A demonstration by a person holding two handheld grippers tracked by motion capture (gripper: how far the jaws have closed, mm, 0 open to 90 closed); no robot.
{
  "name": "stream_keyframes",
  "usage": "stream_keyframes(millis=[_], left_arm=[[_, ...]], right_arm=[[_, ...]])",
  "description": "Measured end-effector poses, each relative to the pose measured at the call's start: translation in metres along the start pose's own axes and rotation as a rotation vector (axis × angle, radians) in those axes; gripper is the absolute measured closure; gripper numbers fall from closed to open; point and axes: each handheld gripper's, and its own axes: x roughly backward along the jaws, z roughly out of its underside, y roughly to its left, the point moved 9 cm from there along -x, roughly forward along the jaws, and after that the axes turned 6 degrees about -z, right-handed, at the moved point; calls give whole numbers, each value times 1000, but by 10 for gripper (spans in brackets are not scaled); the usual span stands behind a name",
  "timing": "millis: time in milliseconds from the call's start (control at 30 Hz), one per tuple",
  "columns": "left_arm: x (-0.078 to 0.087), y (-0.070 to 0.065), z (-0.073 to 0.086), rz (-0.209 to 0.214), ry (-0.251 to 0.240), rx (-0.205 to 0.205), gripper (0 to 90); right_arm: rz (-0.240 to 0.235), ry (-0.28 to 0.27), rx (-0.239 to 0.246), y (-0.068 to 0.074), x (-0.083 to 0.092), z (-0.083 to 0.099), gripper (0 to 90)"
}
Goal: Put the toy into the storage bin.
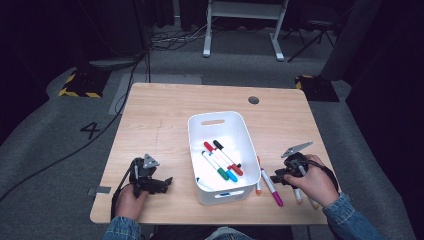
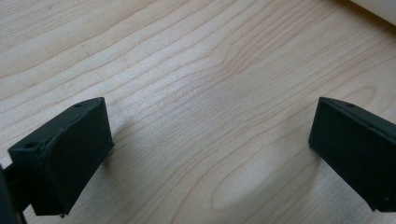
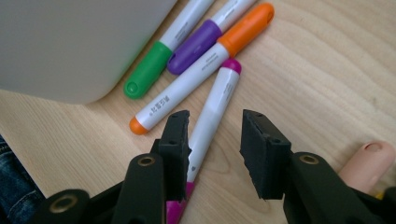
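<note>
A white bin (image 1: 198, 131) stands mid-table with several markers inside. Right of it, an orange marker (image 1: 258, 184) and a magenta marker (image 1: 272, 188) lie on the wood. My right gripper (image 1: 279, 176) is low over them. In the right gripper view the magenta marker (image 3: 212, 112) lies between the jaws of the right gripper (image 3: 215, 120). It sits close against the left jaw with a clear gap to the other, so the jaws are open around it. My left gripper (image 1: 162, 184) rests left of the bin. In its own view the left gripper (image 2: 210, 140) is open over bare wood.
Beside the magenta marker lie an orange marker (image 3: 201, 70), a purple one (image 3: 194, 46) and a green one (image 3: 148, 71) against the bin wall (image 3: 70, 42). A peach marker end (image 3: 369, 161) shows at the right. The table's front edge (image 1: 200, 220) is close to both hands.
</note>
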Motion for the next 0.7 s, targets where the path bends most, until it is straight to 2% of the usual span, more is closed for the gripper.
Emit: stream_keyframes(millis=[333,500,700], left_arm=[[0,0,0,3,1,-1,0],[0,0,0,2,0,0,0],[0,0,0,0,1,-2,0]], right_arm=[[-28,62,-17,6,-22,15,667],[-23,81,-12,3,-29,17,682],[8,82,-43,-8,-30,15,754]])
